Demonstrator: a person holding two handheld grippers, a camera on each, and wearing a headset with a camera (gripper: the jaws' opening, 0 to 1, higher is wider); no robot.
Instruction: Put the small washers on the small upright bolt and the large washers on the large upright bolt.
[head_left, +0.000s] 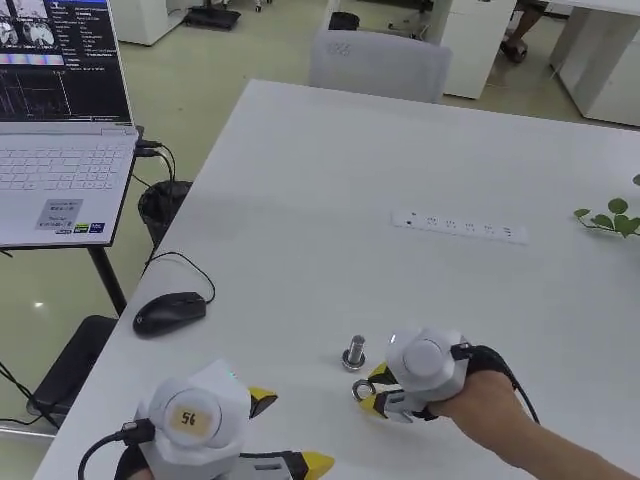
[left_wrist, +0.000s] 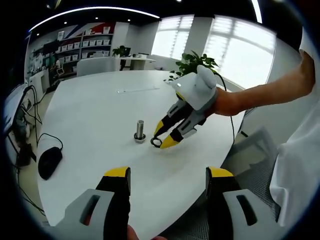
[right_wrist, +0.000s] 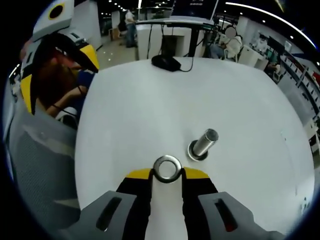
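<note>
**View differences.** The head view covers the whole white table (head_left: 400, 160). On a stand at its 9 o'clock side is an open laptop (head_left: 60, 170), and a grey chair (head_left: 380, 62) stands at the far edge, at 12 o'clock. It also shows a white power strip (head_left: 458, 226) at 2 o'clock from the bolt, a green plant (head_left: 612, 218) at 3 o'clock, and a black corded mouse (head_left: 169, 312) at 9 o'clock. The left gripper view adds shelving and bright windows behind the table. The right gripper view gives the closest look at the bolt (right_wrist: 204, 143) and washer (right_wrist: 167, 168).

**Writing.** A yellow sticker on the left gripper (head_left: 290, 430) body carries two characters that are not clearly legible. The laptop stickers and screen text are too small to read.

**Materials and shapes.**
- Table: smooth, matte, with a rounded edge.
- Left gripper: white body, yellow-tipped jaws spread wide apart with nothing between them. It hangs over the near table edge.
- Right gripper (right_wrist: 167, 175): jaws clenched on the washer, which is pinched at its rim between the yellow tips.
- Bolt: bright metal cylinder, upright on a wider base on the table. It stands at 1 o'clock from the washer in the right gripper view. Whether it is the small or the large bolt cannot be told.
- Washer: flat metal ring with an open centre. It is held just beside the bolt, not on it.
</note>
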